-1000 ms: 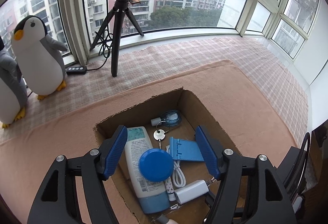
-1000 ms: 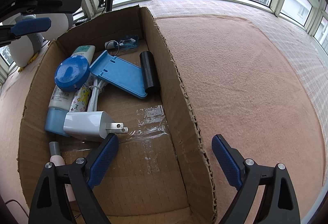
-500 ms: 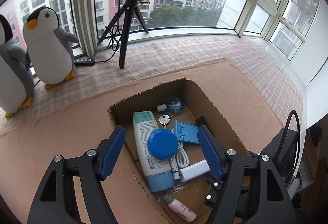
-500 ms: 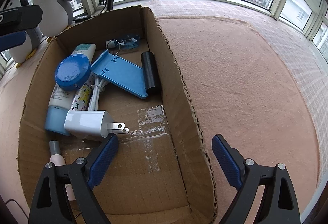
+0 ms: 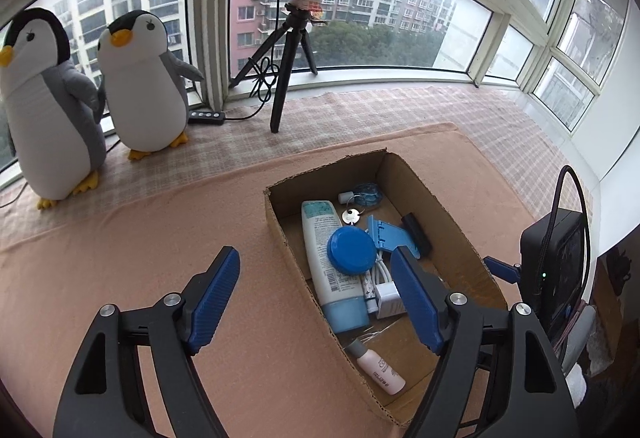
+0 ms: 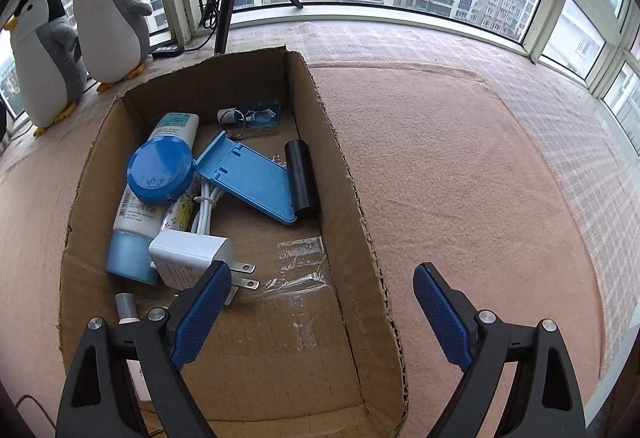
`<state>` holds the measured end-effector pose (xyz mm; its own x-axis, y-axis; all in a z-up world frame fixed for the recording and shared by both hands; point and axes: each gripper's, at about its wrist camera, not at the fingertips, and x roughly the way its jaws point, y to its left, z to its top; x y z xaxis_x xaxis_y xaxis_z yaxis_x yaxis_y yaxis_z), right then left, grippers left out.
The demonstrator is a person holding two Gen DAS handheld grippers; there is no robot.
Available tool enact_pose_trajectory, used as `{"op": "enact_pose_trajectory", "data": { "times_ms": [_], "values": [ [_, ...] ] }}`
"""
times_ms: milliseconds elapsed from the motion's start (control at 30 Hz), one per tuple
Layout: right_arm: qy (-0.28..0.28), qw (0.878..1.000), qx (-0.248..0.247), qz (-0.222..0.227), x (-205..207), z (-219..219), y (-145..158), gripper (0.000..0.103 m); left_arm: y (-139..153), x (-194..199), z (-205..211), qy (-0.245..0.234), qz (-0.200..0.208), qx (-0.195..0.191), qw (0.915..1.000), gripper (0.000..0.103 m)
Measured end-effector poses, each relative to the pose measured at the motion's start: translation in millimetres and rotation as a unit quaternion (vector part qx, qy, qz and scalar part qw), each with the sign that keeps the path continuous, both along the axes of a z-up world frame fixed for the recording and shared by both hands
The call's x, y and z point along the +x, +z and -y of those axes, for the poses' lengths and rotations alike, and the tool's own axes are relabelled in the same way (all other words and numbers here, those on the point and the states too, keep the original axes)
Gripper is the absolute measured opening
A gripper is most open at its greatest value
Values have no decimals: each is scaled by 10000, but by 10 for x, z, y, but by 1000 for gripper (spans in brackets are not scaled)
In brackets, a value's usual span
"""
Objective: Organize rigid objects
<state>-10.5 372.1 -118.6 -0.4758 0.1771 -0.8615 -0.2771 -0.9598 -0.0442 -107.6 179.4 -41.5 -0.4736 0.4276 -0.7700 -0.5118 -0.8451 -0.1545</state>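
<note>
A: Status on the grippers?

B: Left gripper (image 5: pixel 314 302) has its jaws spread wide and holds nothing. It hangs over the near left wall of the cardboard box (image 5: pixel 280 230), one finger outside the box over the pink mat (image 5: pixel 120 258), the other above the box interior. Right gripper (image 6: pixel 322 312) is likewise wide apart and empty, straddling the box's right wall (image 6: pixel 360 222), left finger over the box floor, right finger over the mat.

A: Where are the items?

B: All inside the box. White lotion tube with a blue cap (image 5: pixel 326 266) lies along the box's left wall. Round blue tin (image 6: pixel 161 171) sits on top of the tube. Blue phone stand (image 6: pixel 252 181) lies mid-box, right of the tin, its far edge touching a black cylinder (image 6: pixel 300 179) that lies beside the box's right wall. White charger (image 6: pixel 192 262) with prongs pointing right sits near the tube's cap end, its coiled white cable (image 6: pixel 206 209) between tin and stand. Small patterned tube (image 6: pixel 180 211) is wedged between lotion tube and cable.

A: Anything else?

B: Key ring with a blue tag (image 6: pixel 252 117) at the box's far wall. Small white bottle with a grey cap (image 5: pixel 374 364) at the near end of the box, left side. Two plush penguins (image 5: pixel 142 85) and a ring light tripod (image 5: pixel 288 77) stand beyond the box by the window.
</note>
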Motion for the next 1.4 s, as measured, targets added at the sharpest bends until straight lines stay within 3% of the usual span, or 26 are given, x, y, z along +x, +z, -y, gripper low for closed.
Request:
{"op": "enact_pose_trajectory", "data": {
  "times_ms": [433, 733, 1067, 1233, 1400],
  "values": [
    [5, 9994, -36, -331, -144, 91, 269, 90, -73, 53, 389, 351, 144, 38, 9993, 78],
    [172, 9983, -152, -545, 64, 303, 549, 90, -146, 237, 443, 360, 259, -10, 9990, 78],
    [299, 9931, -65, -1132, 496, 572, 1085, 90, 172, 666, 462, 476, -505, -283, 9972, 78],
    [229, 9910, -215, -1300, 680, 608, 1209, 90, 418, 843, 527, 588, -950, -282, 9933, 78],
    [181, 9900, -214, -1384, 810, 651, 1280, 90, 546, 962, 509, 471, -1107, -260, 9924, 82]
  ]
}}
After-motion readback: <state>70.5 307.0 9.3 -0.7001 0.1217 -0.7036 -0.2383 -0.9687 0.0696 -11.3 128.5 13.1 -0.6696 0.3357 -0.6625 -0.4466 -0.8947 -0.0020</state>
